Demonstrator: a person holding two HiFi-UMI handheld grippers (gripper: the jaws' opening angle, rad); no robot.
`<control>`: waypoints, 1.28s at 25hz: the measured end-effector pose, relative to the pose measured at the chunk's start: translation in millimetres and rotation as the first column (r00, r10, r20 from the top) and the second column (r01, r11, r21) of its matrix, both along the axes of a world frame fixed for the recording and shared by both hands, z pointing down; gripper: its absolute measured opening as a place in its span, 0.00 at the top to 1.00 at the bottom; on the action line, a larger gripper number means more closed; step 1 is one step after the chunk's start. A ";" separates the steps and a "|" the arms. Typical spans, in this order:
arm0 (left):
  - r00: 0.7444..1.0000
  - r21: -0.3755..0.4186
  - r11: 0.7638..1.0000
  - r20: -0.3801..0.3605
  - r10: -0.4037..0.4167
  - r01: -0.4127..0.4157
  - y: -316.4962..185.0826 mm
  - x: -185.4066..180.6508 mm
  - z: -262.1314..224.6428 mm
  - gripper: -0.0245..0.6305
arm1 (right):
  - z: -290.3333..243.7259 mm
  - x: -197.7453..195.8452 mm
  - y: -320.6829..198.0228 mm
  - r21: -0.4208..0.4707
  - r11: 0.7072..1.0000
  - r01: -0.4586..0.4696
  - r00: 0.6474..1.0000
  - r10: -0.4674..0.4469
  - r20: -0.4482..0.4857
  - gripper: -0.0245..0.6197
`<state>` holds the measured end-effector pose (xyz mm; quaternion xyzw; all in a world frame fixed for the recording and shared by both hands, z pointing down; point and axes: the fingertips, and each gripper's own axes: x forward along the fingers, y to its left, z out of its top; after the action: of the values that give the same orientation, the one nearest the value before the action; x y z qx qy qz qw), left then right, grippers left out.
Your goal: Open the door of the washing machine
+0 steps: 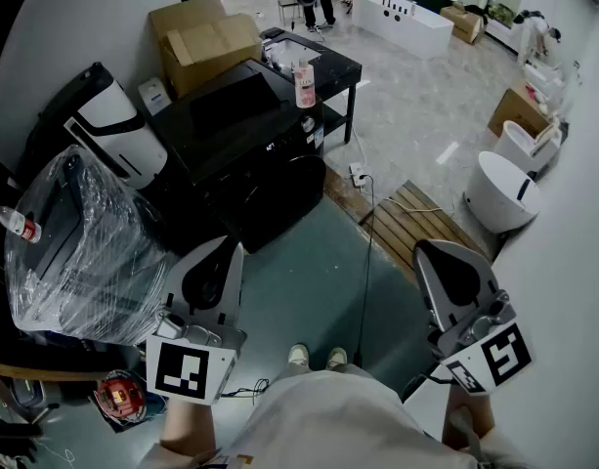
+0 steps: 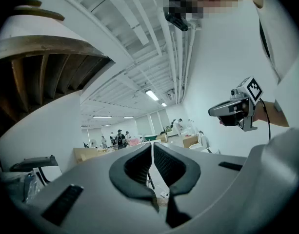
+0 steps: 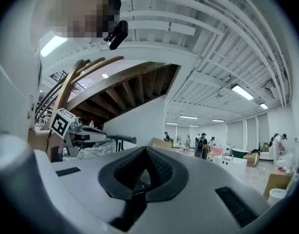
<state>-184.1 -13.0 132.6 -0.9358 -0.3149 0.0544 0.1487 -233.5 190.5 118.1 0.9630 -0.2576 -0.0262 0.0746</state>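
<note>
The washing machine (image 1: 242,135), a black box, stands on the floor at 12 o'clock from the person's shoes (image 1: 317,357), its front turned towards them. The door (image 1: 279,201) is on that front, closed as far as the dark panel shows; I cannot make out its handle.

The left claw (image 1: 231,252) is closed with nothing in it and sits just short of the machine, which lies at about 12 o'clock from its tips. The right claw (image 1: 428,250) is also pinched together and empty. It is well apart from the machine, which lies at about 10 o'clock from it. The left looks the nearer hand for the door.

A plastic-wrapped appliance (image 1: 74,242) stands at the machine's 8 o'clock, and a wooden pallet (image 1: 416,225) at its 4 o'clock.
</note>
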 end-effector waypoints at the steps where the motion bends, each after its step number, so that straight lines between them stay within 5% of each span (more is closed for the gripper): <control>1: 1.000 -0.026 1.000 0.024 -0.007 0.007 2.2 -0.6 -0.1 0.92 | 0.4 -0.2 0.5 0.000 1.000 -0.002 1.000 0.002 -0.001 0.92; 11: 0.998 -0.052 0.999 0.058 -0.004 0.007 21.3 1.1 1.7 0.92 | 3.6 1.7 16.0 0.025 1.000 -0.002 1.000 0.002 0.011 0.92; 22: 0.999 0.020 1.000 0.050 -0.010 0.009 48.0 8.2 14.4 0.92 | 14.3 8.1 50.5 0.073 0.997 -0.005 0.999 0.002 0.039 0.92; 25: 0.999 0.023 1.000 0.039 -0.010 0.010 55.3 7.0 15.2 0.92 | 14.8 6.6 66.4 0.126 0.992 -0.030 0.999 0.025 0.039 0.61; 32: 0.999 0.049 0.999 0.038 -0.005 0.003 66.5 14.4 24.2 0.92 | 27.4 9.2 91.5 0.150 0.986 -0.072 0.996 0.063 0.067 0.59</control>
<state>-169.6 53.5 156.8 -0.9333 -0.3173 0.0286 0.1656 -224.4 282.1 145.5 0.9744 -0.2244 -0.0132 -0.0063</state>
